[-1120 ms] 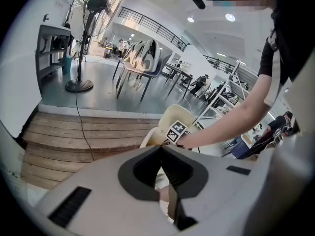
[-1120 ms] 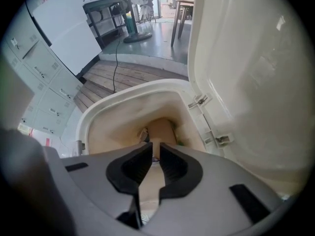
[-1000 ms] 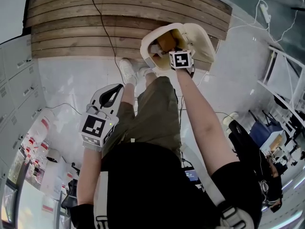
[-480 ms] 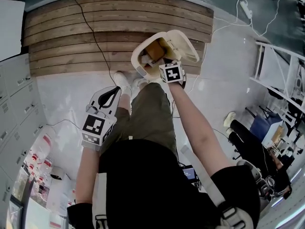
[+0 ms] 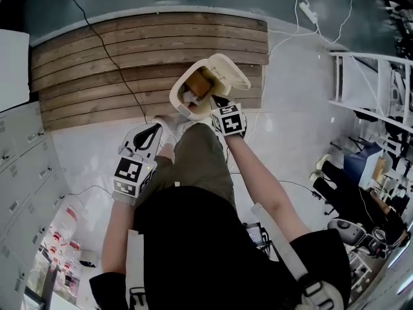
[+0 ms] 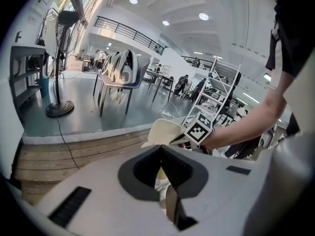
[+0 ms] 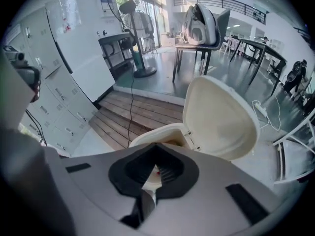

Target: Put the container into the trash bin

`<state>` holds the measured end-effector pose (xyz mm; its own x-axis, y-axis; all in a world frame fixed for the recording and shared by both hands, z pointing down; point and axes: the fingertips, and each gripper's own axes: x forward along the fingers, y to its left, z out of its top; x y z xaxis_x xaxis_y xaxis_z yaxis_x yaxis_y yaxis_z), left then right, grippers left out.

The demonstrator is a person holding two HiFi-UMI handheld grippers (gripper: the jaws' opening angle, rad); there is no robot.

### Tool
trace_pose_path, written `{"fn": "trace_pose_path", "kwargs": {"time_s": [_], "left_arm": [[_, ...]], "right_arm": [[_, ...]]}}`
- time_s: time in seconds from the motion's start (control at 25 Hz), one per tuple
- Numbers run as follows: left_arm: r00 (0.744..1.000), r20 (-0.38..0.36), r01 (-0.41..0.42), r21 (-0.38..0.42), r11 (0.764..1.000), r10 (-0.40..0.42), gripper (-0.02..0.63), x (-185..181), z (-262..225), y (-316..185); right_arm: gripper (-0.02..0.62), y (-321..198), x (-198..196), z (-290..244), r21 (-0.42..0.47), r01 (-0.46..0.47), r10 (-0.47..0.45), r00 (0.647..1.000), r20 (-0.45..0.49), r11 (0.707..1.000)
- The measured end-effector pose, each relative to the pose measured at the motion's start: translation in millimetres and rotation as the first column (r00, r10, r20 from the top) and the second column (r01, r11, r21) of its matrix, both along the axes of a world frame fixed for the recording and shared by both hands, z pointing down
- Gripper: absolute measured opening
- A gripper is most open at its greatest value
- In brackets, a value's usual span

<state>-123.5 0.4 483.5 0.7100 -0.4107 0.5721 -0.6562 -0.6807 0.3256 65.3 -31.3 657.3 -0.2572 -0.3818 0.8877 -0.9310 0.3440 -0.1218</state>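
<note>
R gripper (image 5: 219, 106) jaws now shut, empty; a sec ago it was down at bin (image 5: 177, 101) mouth, now lifted clear; container (image 5: 201, 82) lies inside, so drop looks done; L gripper (image 5: 155, 131) shut, empty; lid (image 5: 233, 76) up on far side; open floor to right.

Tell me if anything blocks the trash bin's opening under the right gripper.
Nothing visible does. The lid is swung open, leaving the trash bin uncovered, with a brown item inside. The right gripper hangs above it, shut and empty.
</note>
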Motion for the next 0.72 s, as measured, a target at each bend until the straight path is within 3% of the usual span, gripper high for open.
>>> {"fn": "trace_pose_path", "kwargs": {"time_s": [0.44, 0.72], "left_arm": [[0.994, -0.056, -0.092, 0.078, 0.993, 0.096, 0.009, 23, -44, -19], [0.985, -0.082, -0.144, 0.131, 0.981, 0.155, 0.009, 46, -75, -27]], "right_arm": [[0.015, 13, 8, -108, 0.155, -0.109, 0.094, 0.990, 0.105, 0.982], [0.015, 20, 15, -179, 0.262, -0.165, 0.123, 0.978, 0.171, 0.951]]}}
